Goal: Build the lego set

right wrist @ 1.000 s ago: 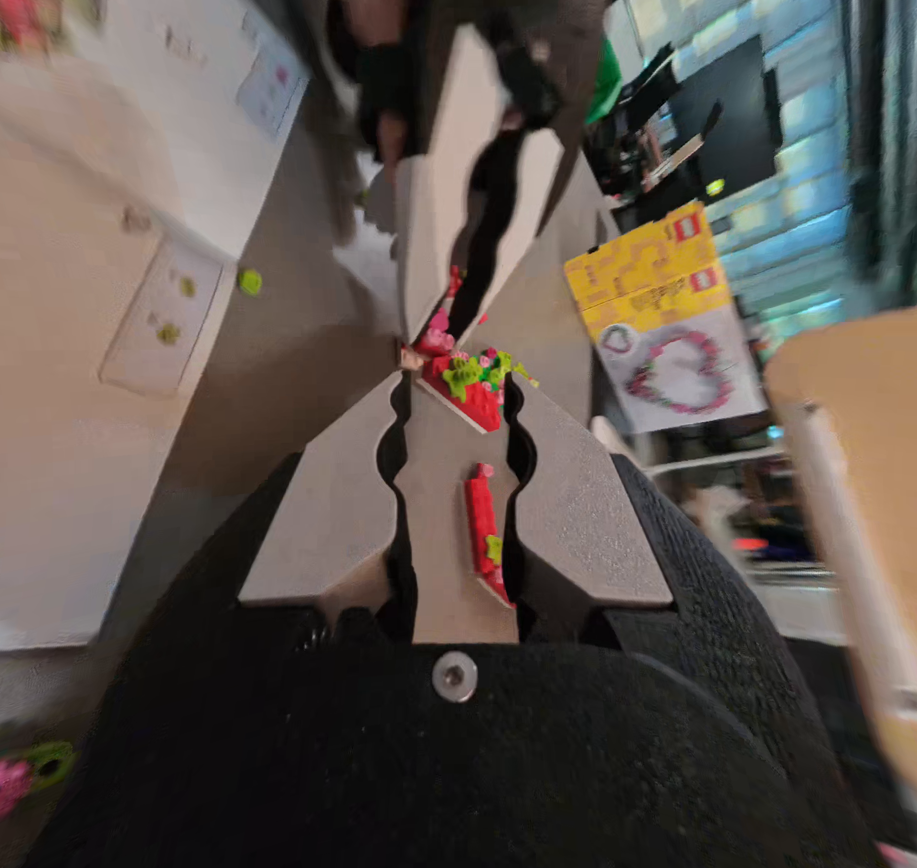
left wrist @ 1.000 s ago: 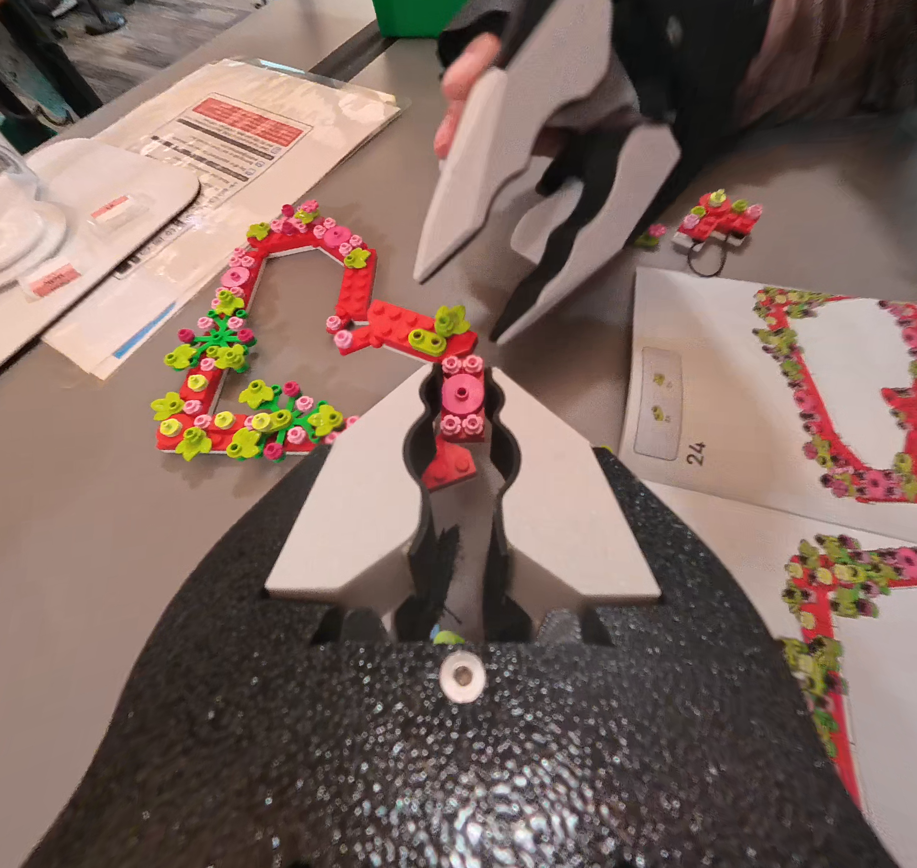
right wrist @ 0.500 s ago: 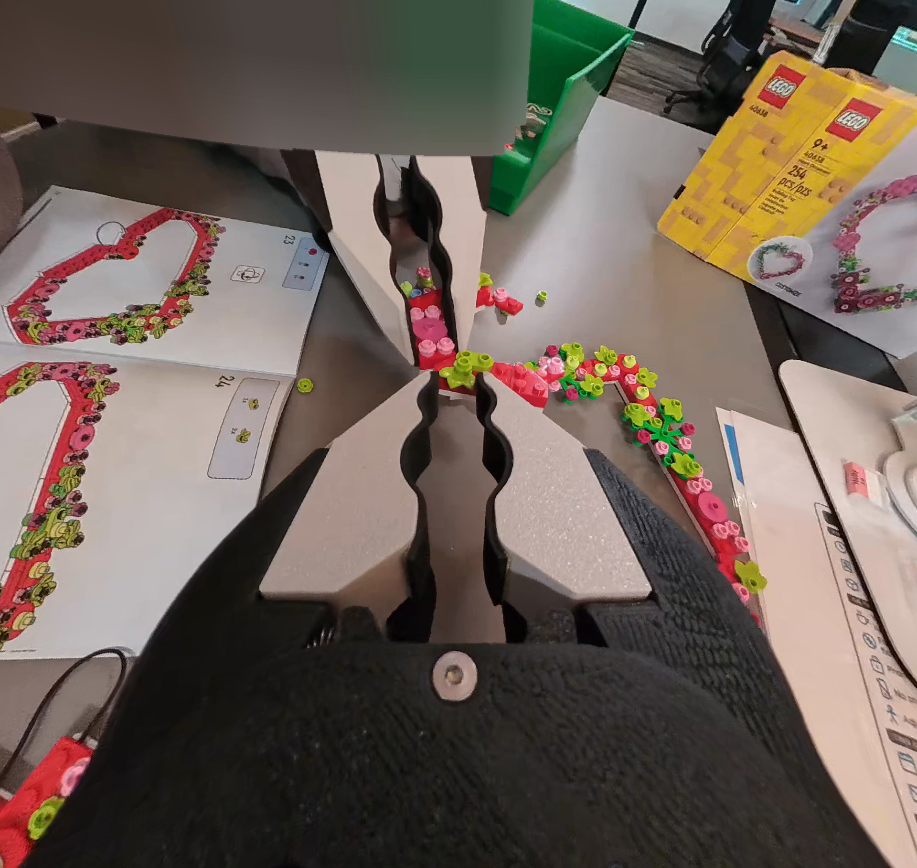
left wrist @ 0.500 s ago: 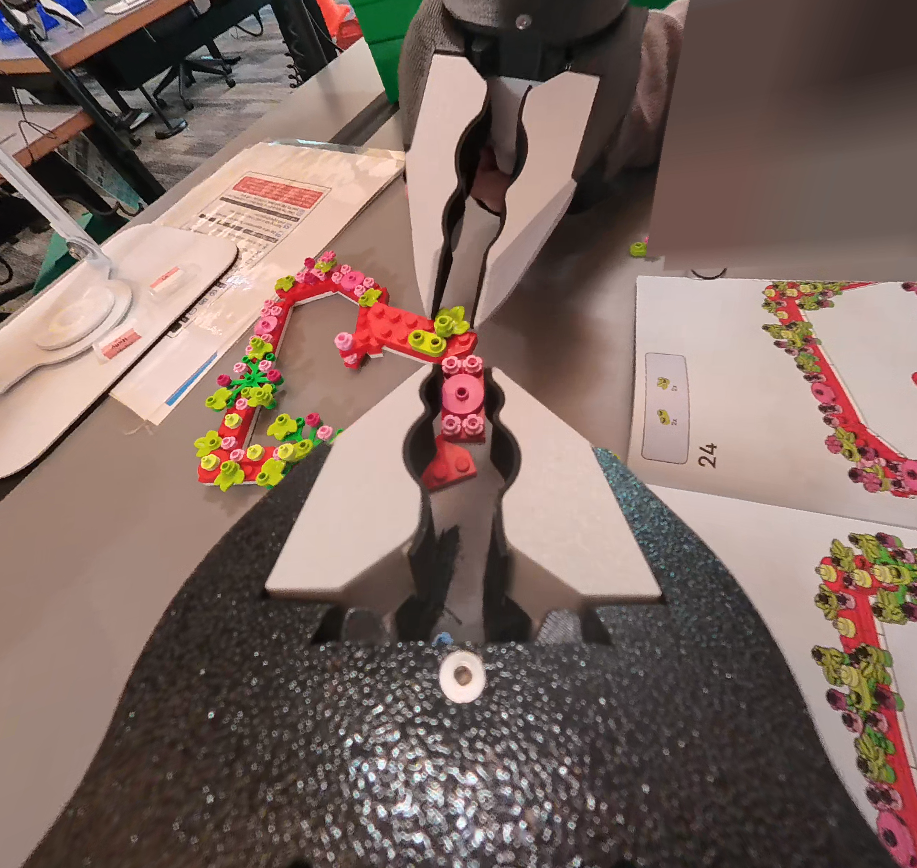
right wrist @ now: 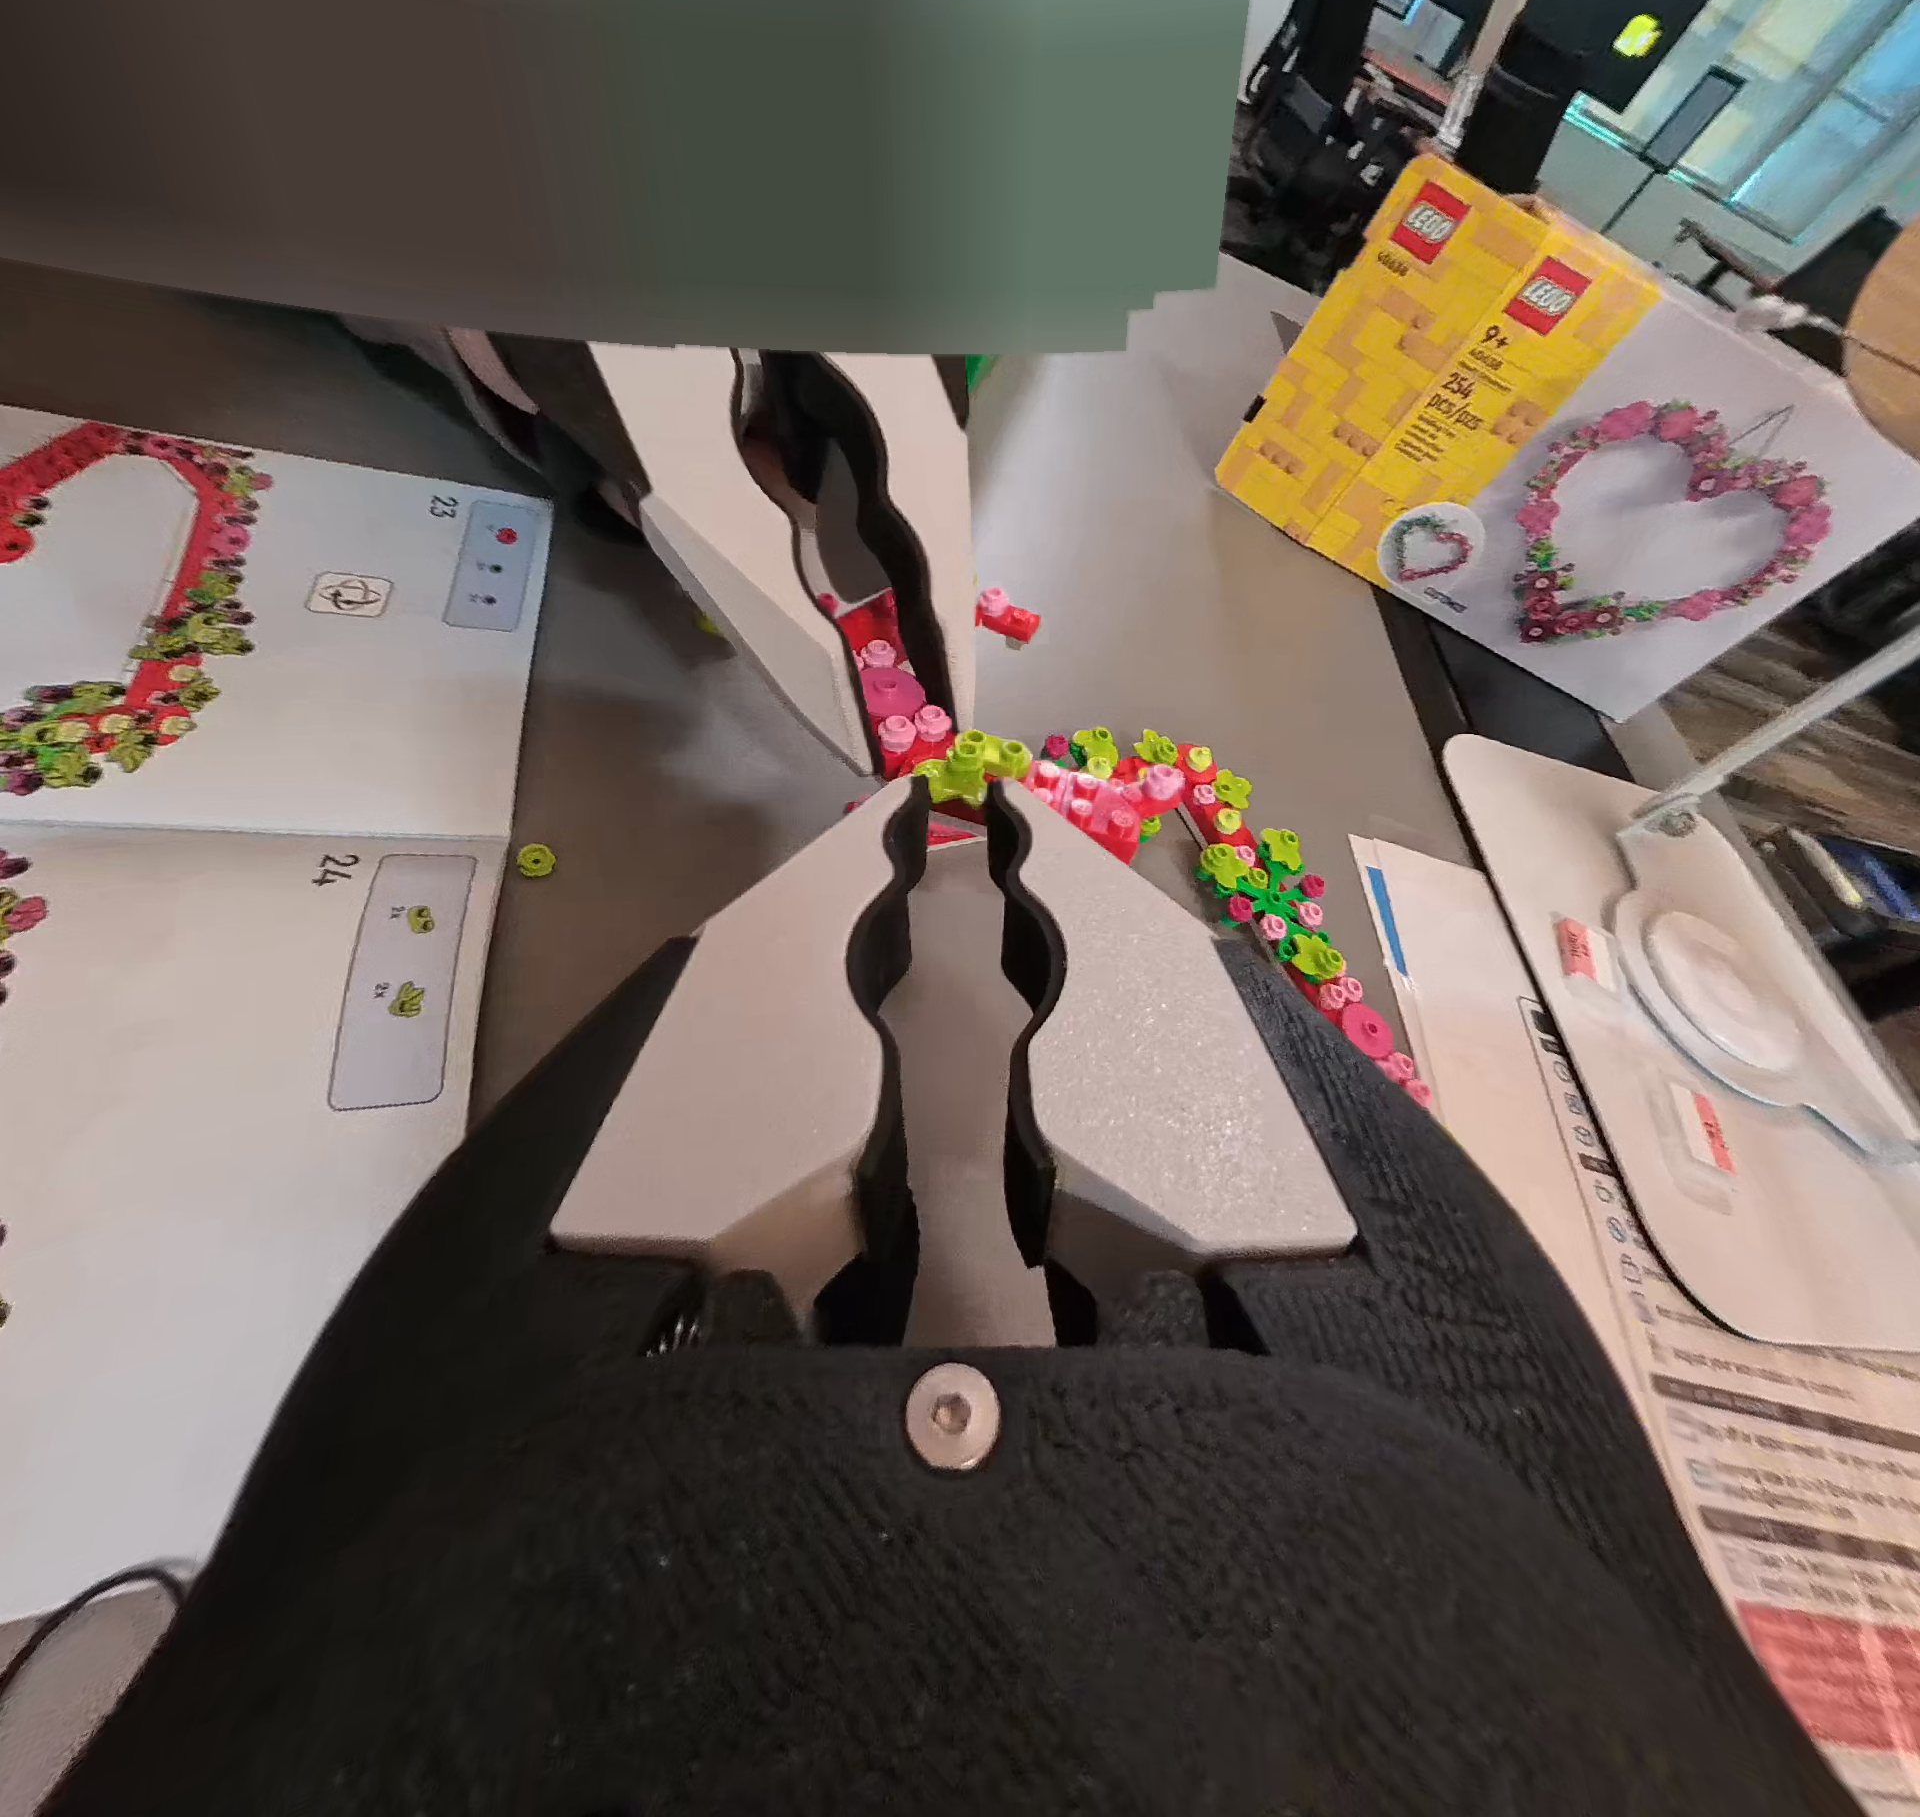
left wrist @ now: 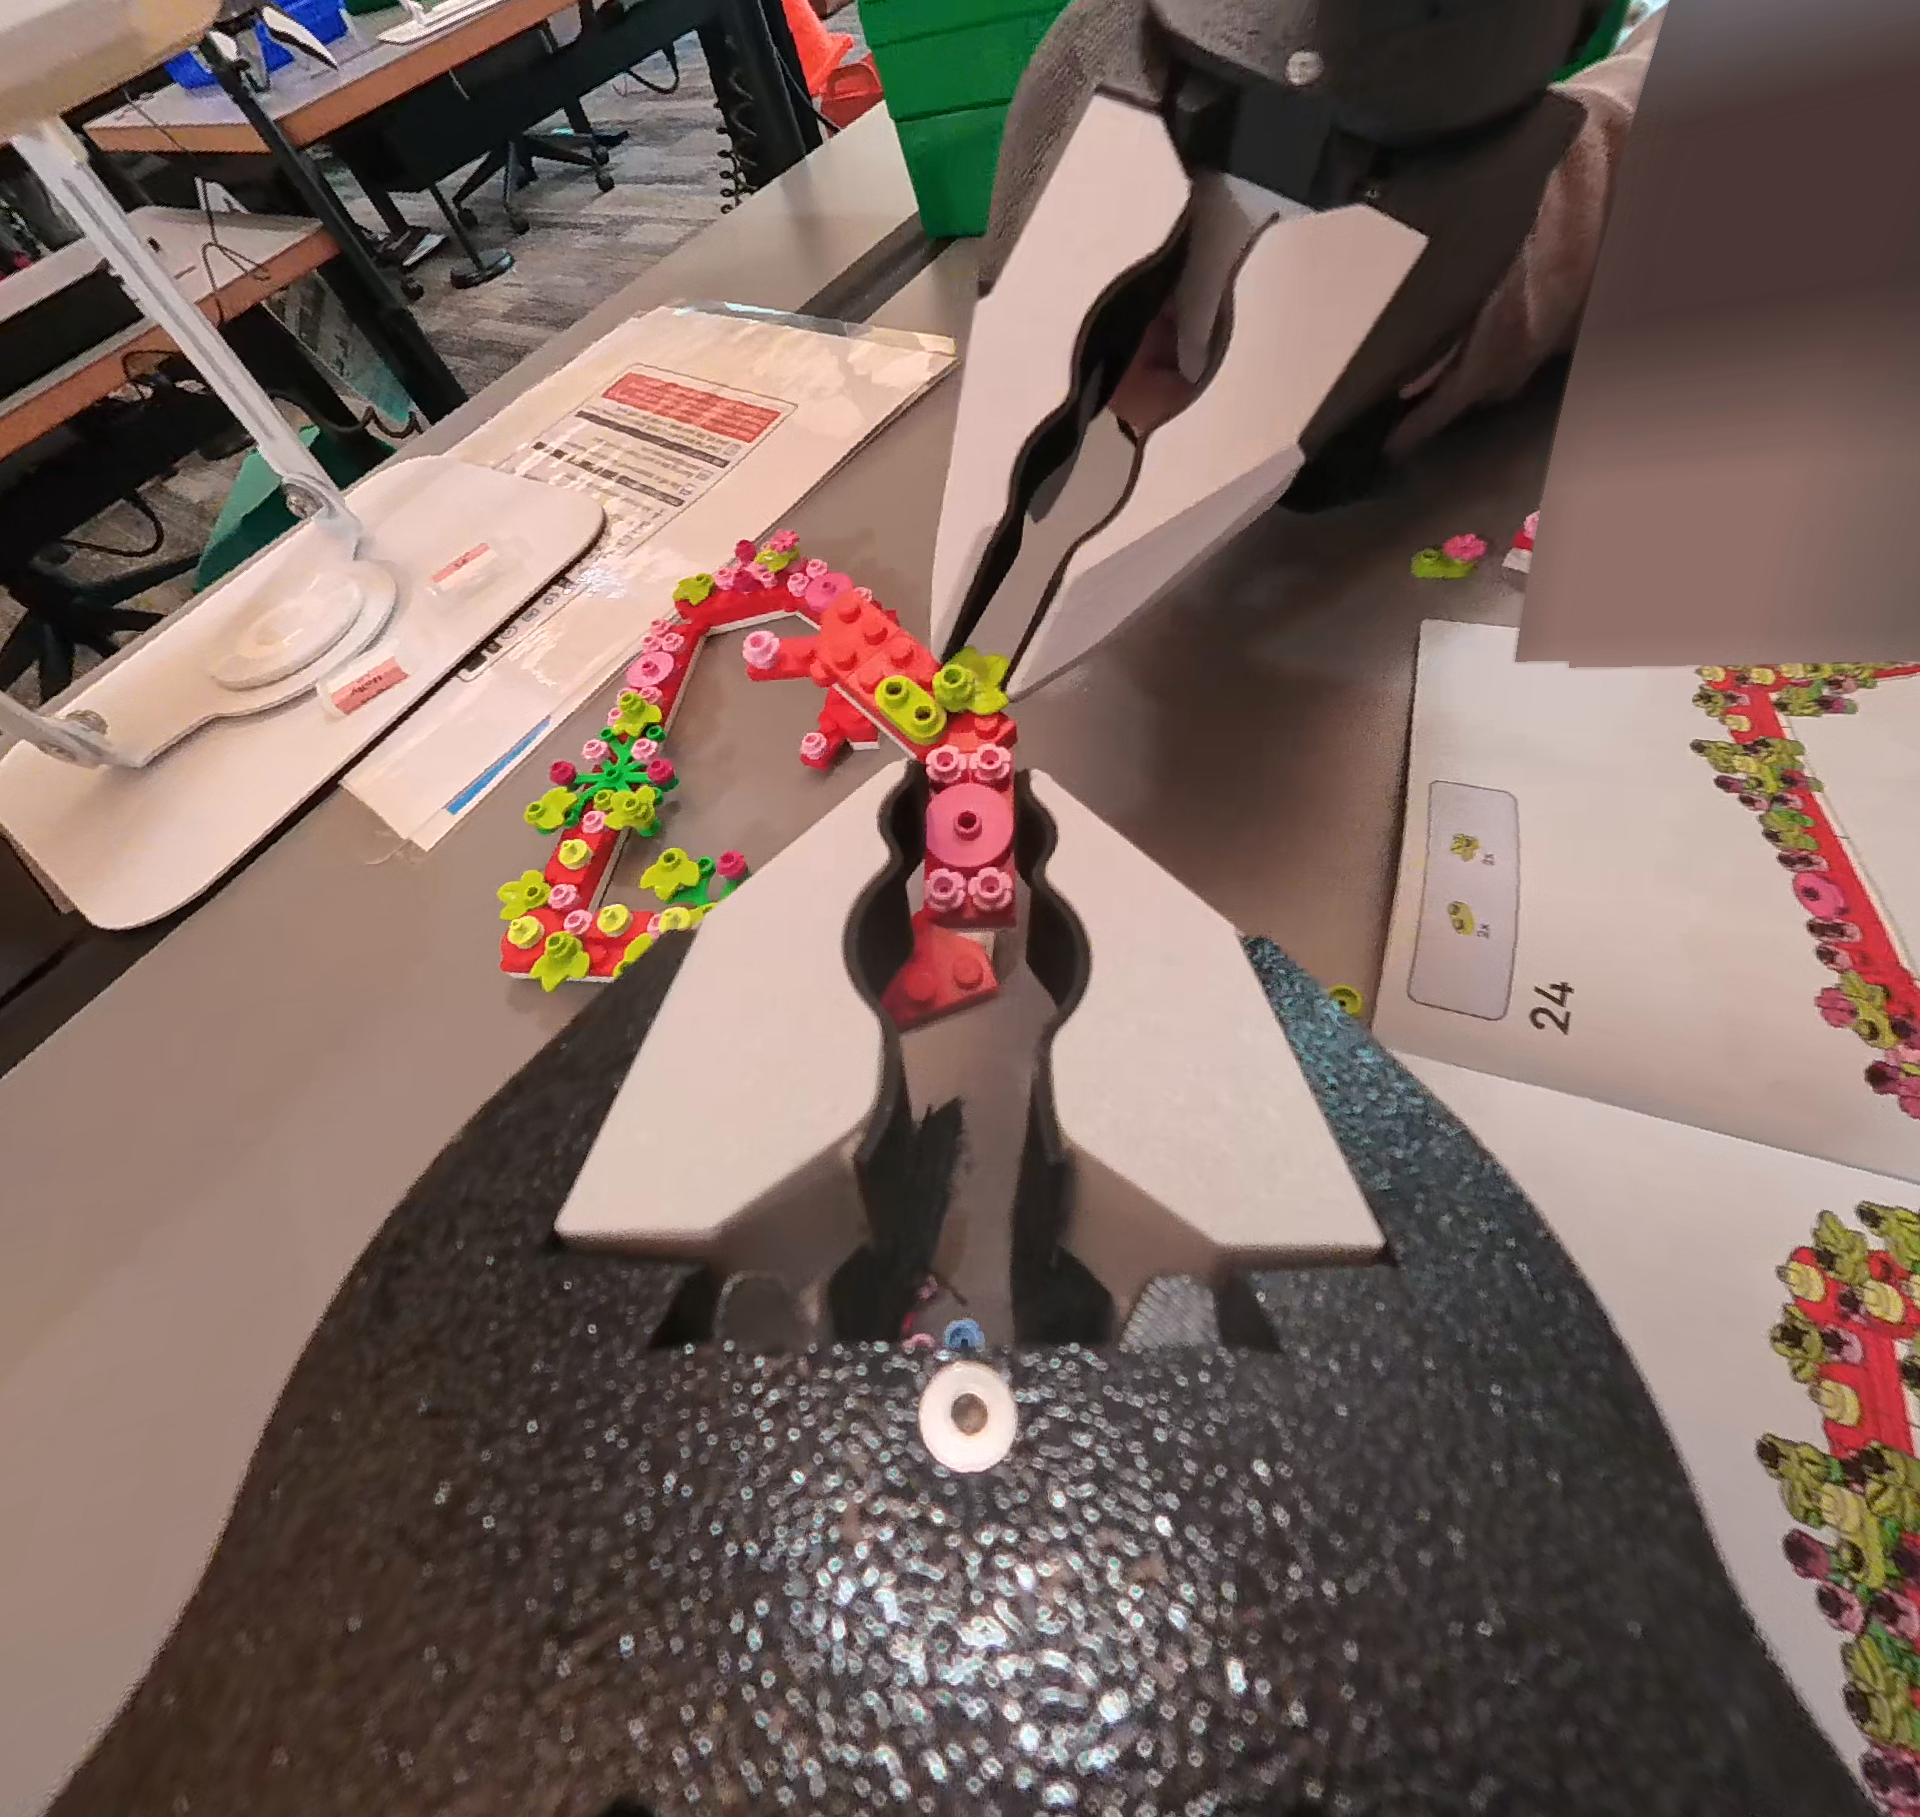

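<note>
My left gripper (left wrist: 966, 780) is shut on a red Lego strip with pink flowers (left wrist: 966, 832), held just above the table. Its far end meets a red plate section (left wrist: 873, 655) of the partly built heart frame (left wrist: 613, 832). A lime leaf piece (left wrist: 971, 681) sits on that joint. My right gripper (left wrist: 982, 676) comes down from the far side and its tips pinch the leaf. In the right wrist view the right gripper (right wrist: 956, 801) is nearly closed at the leaf (right wrist: 971, 765), with the left gripper (right wrist: 904, 749) and the strip (right wrist: 894, 697) facing it.
An open instruction booklet (left wrist: 1662, 936) lies to the right, and it also shows in the right wrist view (right wrist: 260, 936). A yellow Lego box (right wrist: 1455, 396), a white lamp base (left wrist: 281, 624), papers (left wrist: 675, 417) and green bins (left wrist: 966, 53) surround the build. A loose lime stud (right wrist: 535, 860) and small pieces (right wrist: 1006, 614) lie nearby. The grippers are tip to tip, or close to it.
My right gripper swung in from above, came down to the joint and narrowed its jaws onto the lime leaf. My left gripper kept its hold on the red strip, which stayed at the joint.
</note>
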Demonstrator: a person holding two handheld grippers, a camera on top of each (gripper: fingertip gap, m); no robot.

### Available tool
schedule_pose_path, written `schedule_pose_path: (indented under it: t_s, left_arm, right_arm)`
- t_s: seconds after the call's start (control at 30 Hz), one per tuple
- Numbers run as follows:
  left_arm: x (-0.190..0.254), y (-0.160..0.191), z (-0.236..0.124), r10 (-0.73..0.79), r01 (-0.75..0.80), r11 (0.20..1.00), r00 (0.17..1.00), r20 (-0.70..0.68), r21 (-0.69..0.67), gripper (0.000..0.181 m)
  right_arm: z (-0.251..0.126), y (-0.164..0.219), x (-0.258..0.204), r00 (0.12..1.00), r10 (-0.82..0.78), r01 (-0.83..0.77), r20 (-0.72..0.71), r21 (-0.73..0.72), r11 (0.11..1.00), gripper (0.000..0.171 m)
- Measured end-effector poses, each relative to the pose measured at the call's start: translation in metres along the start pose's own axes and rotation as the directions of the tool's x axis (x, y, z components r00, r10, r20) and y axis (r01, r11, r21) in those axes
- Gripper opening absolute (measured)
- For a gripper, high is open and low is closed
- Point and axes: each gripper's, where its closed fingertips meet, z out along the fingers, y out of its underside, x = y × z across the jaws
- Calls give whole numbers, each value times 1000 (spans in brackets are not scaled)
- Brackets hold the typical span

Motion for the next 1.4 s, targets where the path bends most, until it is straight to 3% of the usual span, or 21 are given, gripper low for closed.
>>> schedule_pose_path:
  t_s: [0.53, 1.4]
  left_arm:
    - [-9, 3, 3, -50, 51, 998, 997, 64, -20, 15]
    - [-10, 7, 7, -59, 61, 998, 996, 74, -32, 15]
  right_arm:
    - [7, 1, 8, 985, -2, -6, -171, -45, 999, 9]
    - [9, 1, 10, 979, -3, 0, -202, -12, 1000, 15]
